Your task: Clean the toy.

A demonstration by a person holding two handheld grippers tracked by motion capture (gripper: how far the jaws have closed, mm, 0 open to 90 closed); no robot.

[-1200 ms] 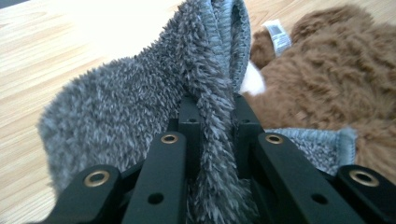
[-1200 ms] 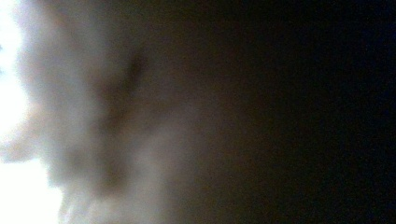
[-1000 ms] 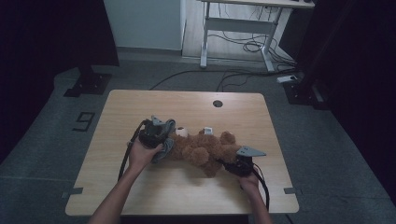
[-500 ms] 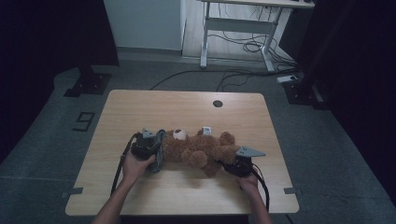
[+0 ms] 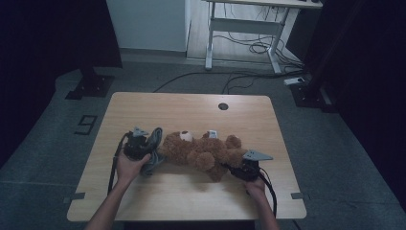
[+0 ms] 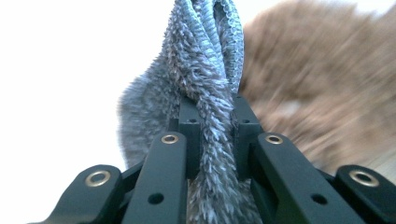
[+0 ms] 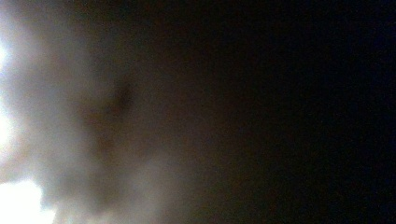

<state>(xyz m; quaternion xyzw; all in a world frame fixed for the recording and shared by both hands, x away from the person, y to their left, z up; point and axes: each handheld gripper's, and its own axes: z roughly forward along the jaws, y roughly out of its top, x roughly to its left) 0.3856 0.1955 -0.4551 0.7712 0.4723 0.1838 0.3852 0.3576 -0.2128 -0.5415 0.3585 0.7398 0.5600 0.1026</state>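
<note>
A brown teddy bear (image 5: 201, 152) lies on its back across the middle of the wooden table (image 5: 158, 108), head to the left. At its head lies a grey-blue fuzzy cloth (image 5: 154, 149). My left gripper (image 5: 143, 148) is shut on that cloth. In the left gripper view the cloth (image 6: 212, 135) is pinched between the black jaws, with the blurred bear (image 6: 322, 84) behind on the right. My right gripper (image 5: 232, 168) is buried in the bear's lower end and looks shut on it. Blurred brown fur (image 7: 107, 130) presses close in the right gripper view.
A white tag (image 5: 213, 133) shows on the bear's far side. A round cable hole (image 5: 223, 106) sits near the table's far edge. Beyond the table stand a white desk frame (image 5: 244, 28) and floor cables (image 5: 239, 76).
My left gripper has moved to the left and slightly nearer with the cloth, drawing it away from the bear's head. The right gripper and the bear's lower end stay put.
</note>
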